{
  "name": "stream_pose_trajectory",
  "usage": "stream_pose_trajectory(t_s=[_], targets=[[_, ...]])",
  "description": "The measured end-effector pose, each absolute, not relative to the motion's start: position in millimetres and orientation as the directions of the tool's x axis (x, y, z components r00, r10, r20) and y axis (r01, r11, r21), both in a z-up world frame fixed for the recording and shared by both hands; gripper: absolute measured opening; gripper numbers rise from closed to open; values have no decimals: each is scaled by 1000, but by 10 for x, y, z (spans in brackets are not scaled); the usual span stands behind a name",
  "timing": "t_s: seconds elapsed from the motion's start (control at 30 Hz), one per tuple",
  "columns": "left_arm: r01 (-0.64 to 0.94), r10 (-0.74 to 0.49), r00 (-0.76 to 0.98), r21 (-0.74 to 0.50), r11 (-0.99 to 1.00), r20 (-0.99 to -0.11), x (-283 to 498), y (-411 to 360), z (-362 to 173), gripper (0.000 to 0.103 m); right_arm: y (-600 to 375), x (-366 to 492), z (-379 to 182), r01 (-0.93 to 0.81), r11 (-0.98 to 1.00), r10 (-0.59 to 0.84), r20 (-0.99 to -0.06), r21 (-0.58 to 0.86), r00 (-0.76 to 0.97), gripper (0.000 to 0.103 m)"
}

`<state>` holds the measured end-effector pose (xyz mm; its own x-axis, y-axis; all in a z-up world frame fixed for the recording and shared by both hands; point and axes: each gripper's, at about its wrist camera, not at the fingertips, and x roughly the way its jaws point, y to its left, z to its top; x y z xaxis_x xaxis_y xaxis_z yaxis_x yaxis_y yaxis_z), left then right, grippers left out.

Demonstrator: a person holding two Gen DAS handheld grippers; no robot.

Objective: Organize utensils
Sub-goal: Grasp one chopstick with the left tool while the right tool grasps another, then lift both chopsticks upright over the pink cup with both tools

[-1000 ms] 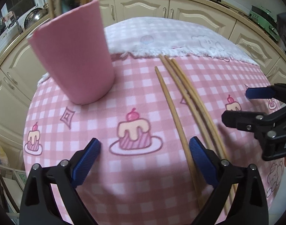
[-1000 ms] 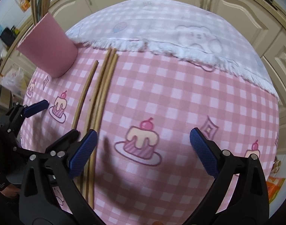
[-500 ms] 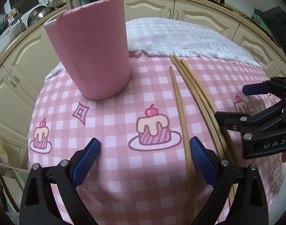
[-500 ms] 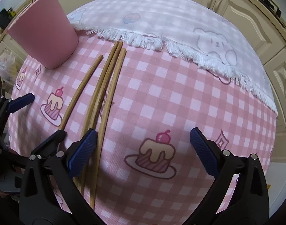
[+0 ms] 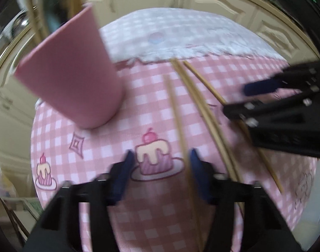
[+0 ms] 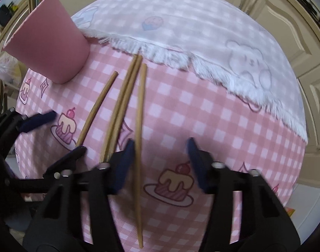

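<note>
Cream panelled cabinets [image 6: 302,19] behind the table [image 6: 212,113].

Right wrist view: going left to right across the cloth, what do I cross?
Left gripper → pink cup → lone chopstick → paired chopsticks → single chopstick, lying between the closing right gripper pads, apparently not yet pinched.
</note>
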<state>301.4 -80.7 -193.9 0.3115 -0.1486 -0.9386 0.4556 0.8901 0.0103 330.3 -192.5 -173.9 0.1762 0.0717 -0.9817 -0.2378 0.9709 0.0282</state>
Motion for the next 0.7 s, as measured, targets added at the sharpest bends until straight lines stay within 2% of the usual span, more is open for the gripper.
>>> stream_pose_trajectory(t_s=[0.03, 0.07, 0.1, 0.13, 0.27, 0.5, 0.7], targets=[[475, -149, 303, 14, 880, -941, 3015, -849, -1930, 28, -1899, 3320, -1736, -251, 968, 70, -982, 24, 173, 32], [505, -151, 289, 16, 863, -945, 3009, -907, -1921, 15, -1873, 3336, -1728, -265, 964, 66, -983, 18, 174, 25], [525, -153, 279, 17, 851, -948, 3007, -954, -1918, 9, -1862, 3343, -1720, -274, 961, 79, -982, 30, 171, 12], [542, -148, 275, 26, 840, -950, 3004, -996, -1913, 6, -1872, 3338, -1726, -274, 961, 99, -981, 50, 167, 6], [537, -174, 258, -9, 843, -950, 3019, -959, -1898, 5, -2043, 3266, -1698, -230, 958, 217, -959, 173, 184, 5], [469, -246, 269, -96, 878, -931, 2917, -662, -1864, 5, -2401, 3007, -1554, -184, 939, 334, -899, 291, 283, 5], [443, -336, 387, -147, 885, -859, 2676, -396, -1521, 5, -2566, 2821, -1271, -185, 911, 412, -815, 368, 408, 5]])
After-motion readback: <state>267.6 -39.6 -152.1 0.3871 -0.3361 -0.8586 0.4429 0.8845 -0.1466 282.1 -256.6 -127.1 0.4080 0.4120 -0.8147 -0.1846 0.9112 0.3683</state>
